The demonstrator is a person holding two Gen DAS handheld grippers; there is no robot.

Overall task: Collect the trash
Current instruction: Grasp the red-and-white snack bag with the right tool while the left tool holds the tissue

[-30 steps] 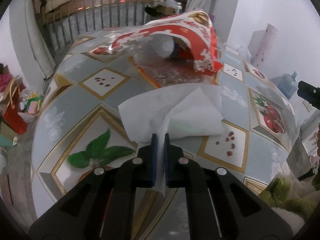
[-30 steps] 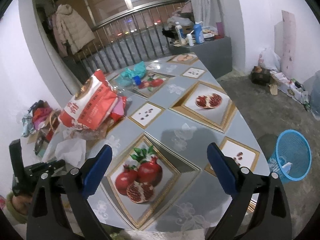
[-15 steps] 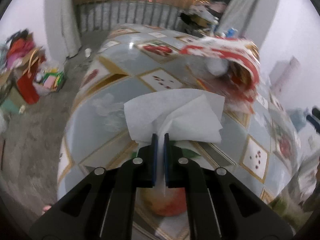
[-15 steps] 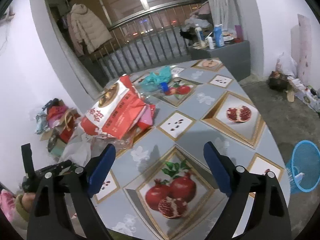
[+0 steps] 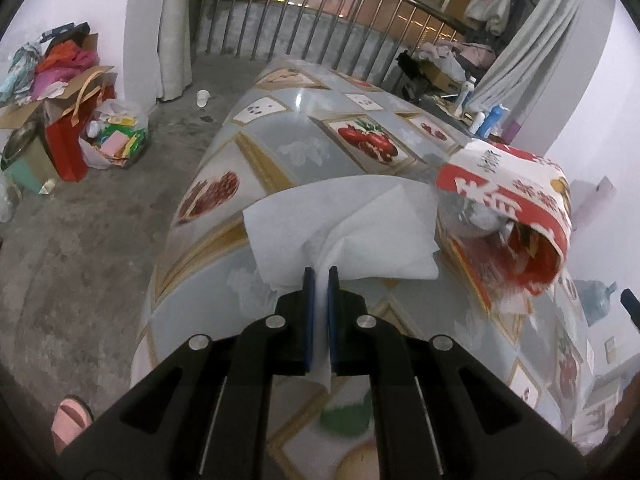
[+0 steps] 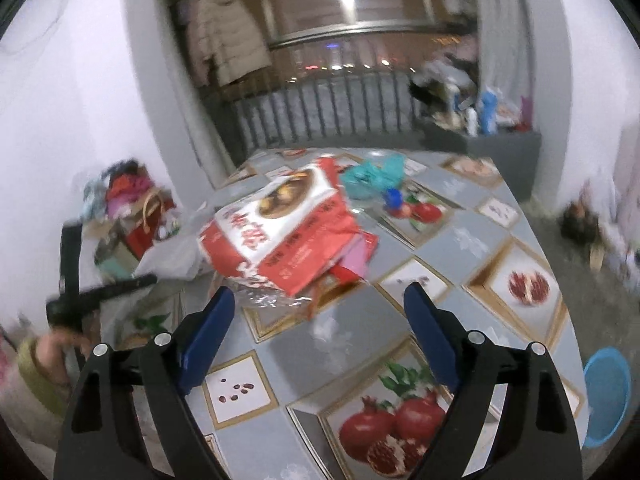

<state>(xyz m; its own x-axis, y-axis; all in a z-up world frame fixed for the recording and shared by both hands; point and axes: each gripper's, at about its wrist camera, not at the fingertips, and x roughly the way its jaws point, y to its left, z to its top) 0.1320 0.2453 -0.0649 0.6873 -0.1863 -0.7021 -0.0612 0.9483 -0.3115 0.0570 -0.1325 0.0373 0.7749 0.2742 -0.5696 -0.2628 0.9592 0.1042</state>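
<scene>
My left gripper is shut on a white paper tissue and holds it above the table. A red and white snack bag lies just right of the tissue; it also shows in the right wrist view, with crumpled foil under it. My right gripper is open and empty, above the table and pointing at the red bag. A teal plastic bag and a blue cap lie behind the red bag.
A blue waste basket stands on the floor to the right of the table. Bags and boxes are piled on the floor at the left. A railing and a grey cabinet with bottles stand behind.
My left gripper has swung left with the tissue, so the red bag now sits at its right. My right gripper has moved closer to the red bag.
</scene>
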